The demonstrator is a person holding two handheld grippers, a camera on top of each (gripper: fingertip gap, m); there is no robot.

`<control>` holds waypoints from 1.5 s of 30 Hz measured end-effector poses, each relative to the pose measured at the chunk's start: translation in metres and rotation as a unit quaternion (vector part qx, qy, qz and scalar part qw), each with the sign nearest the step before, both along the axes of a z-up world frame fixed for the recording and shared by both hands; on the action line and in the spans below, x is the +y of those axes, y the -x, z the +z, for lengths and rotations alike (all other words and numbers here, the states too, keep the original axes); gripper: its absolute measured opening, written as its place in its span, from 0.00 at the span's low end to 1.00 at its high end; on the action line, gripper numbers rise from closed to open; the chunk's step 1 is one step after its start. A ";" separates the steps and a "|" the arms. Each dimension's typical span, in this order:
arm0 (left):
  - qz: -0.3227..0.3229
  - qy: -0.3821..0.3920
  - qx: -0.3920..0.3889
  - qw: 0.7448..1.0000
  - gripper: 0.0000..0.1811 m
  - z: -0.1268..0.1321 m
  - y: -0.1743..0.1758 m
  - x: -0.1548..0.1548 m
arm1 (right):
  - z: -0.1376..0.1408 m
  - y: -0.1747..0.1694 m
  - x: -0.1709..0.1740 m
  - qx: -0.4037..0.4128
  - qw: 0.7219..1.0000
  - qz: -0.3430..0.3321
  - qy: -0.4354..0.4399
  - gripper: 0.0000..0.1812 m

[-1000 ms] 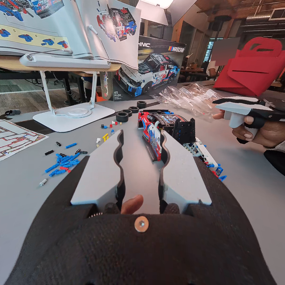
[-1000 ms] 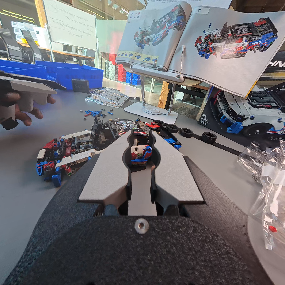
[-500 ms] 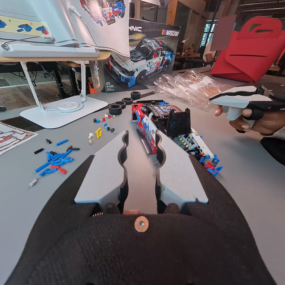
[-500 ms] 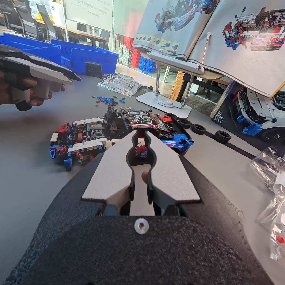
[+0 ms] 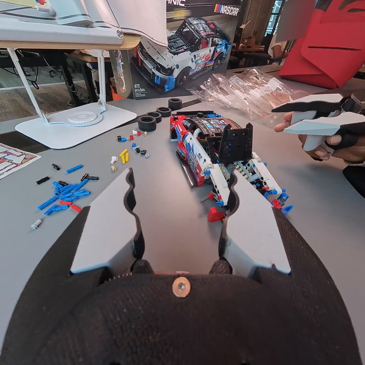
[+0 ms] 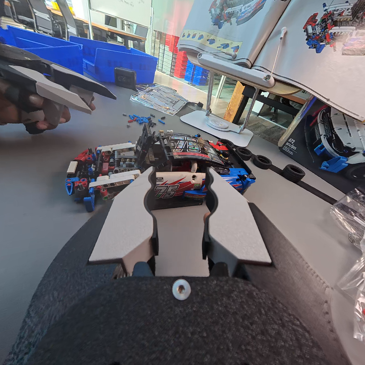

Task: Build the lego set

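A partly built red, white, blue and black lego race car lies on the grey table, its open engine end towards the left wrist view. My left gripper is open wide and empty, and its right fingertip overlaps the car's near end. My right gripper is open and empty, close in front of the car's white side panel. Each gripper also shows in the other view, the right one and the left one. Loose blue pins, yellow pins and several black tyres lie left of the car.
A white book stand holds the open instruction book behind the parts. The set's box, clear plastic bags and a red bag stand at the back. A sticker sheet lies far left. Blue bins stand beyond.
Both grippers have opened from a narrow gap to a wide one. Both views have tipped down towards the table, and the right gripper has come closer to the car's side.
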State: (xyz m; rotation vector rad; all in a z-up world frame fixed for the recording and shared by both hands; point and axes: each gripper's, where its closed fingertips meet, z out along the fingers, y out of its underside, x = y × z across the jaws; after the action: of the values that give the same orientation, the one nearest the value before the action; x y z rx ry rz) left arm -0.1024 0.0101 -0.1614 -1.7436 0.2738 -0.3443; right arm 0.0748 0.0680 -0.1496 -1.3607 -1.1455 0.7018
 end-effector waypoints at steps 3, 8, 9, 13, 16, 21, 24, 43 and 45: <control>0.003 -0.014 0.000 1.000 0.45 0.005 0.003 -0.001 | 0.000 0.000 0.000 0.004 1.000 0.002 0.006 0.26; -0.010 -0.029 -0.005 1.000 0.26 0.011 0.001 -0.005 | 0.001 -0.001 0.001 0.010 1.000 0.001 0.008 0.24; -0.010 -0.032 -0.003 0.999 0.25 0.012 0.001 -0.006 | 0.002 -0.001 0.001 0.011 1.000 0.001 0.007 0.23; -0.013 -0.037 0.004 0.999 0.22 0.013 0.000 -0.007 | -0.001 0.000 0.000 0.007 1.000 0.003 0.005 0.22; -0.015 -0.038 0.005 0.999 0.22 0.013 -0.001 -0.006 | -0.003 0.001 0.001 0.004 1.000 0.004 0.006 0.21; -0.008 -0.040 -0.001 0.999 0.22 0.014 0.002 -0.006 | -0.002 0.001 0.001 0.007 1.000 0.006 0.008 0.20; 0.007 -0.044 -0.007 0.999 0.26 0.016 0.007 -0.004 | 0.000 0.000 0.001 0.012 1.000 0.005 0.008 0.20; 0.089 -0.097 0.031 0.991 0.20 0.072 0.041 0.042 | 0.092 0.046 0.107 0.085 0.994 -0.066 -0.032 0.10; 0.113 -0.117 0.056 0.985 0.19 0.094 0.054 0.067 | 0.113 0.080 0.140 0.081 0.993 -0.074 -0.051 0.11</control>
State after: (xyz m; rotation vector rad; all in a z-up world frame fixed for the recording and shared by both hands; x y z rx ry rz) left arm -0.1567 0.0766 -0.0676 -1.5445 0.1865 -0.0452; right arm -0.0047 0.2077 -0.0363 -1.2647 -0.9298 0.6272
